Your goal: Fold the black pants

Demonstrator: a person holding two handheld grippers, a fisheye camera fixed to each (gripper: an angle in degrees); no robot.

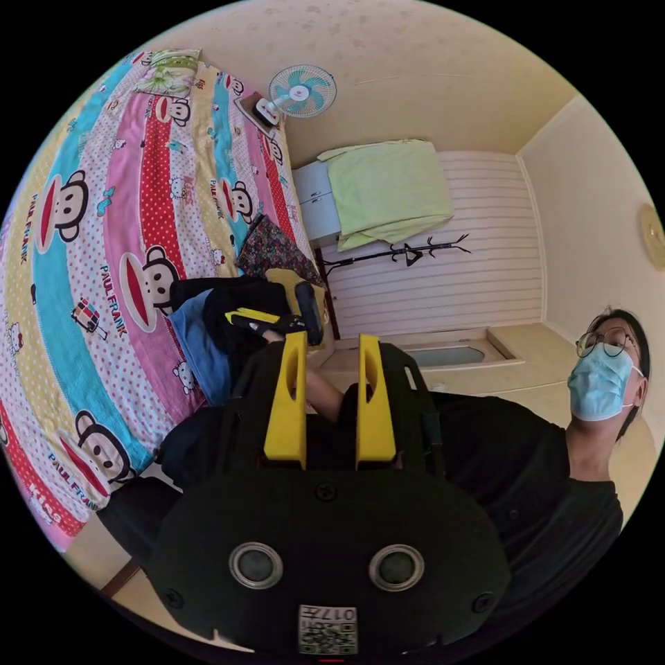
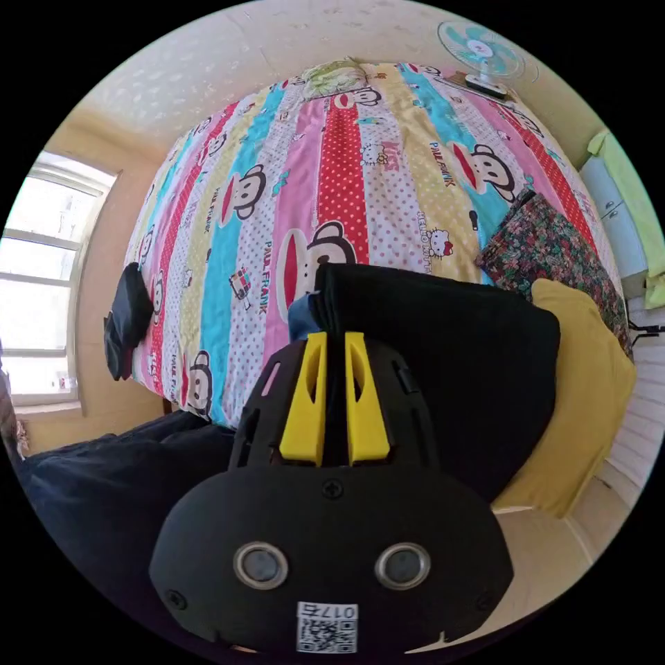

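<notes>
Black pants (image 2: pixel 443 360) lie folded on the bed (image 2: pixel 228 277), near its foot edge, w/ a bit of blue cloth (image 2: pixel 299 320) poking out from under them. Right gripper (image 2: pixel 335 350) is clamped on the pants: both yellow jaws sit close together w/ a fold of black fabric pinched between them. Just beside the pants, on the side away from the window (image 2: pixel 41 305), a yellow garment (image 2: pixel 589 409) lies flat; a dark floral cloth (image 2: pixel 547 256) sits next to it, further up the bed. A small dark bundle (image 2: pixel 125 318) rests at the bed's window-side edge.

Left gripper (image 1: pixel 331 350) is off the bed, jaws parted, nothing between them. From its view the right gripper (image 1: pixel 267 320) shows on the pants (image 1: pixel 235 305), over the blue cloth (image 1: pixel 197 339). A person (image 1: pixel 526 471) in a black top stands at the bed's foot. A fan (image 1: pixel 301 90) sits near the bed's head.
</notes>
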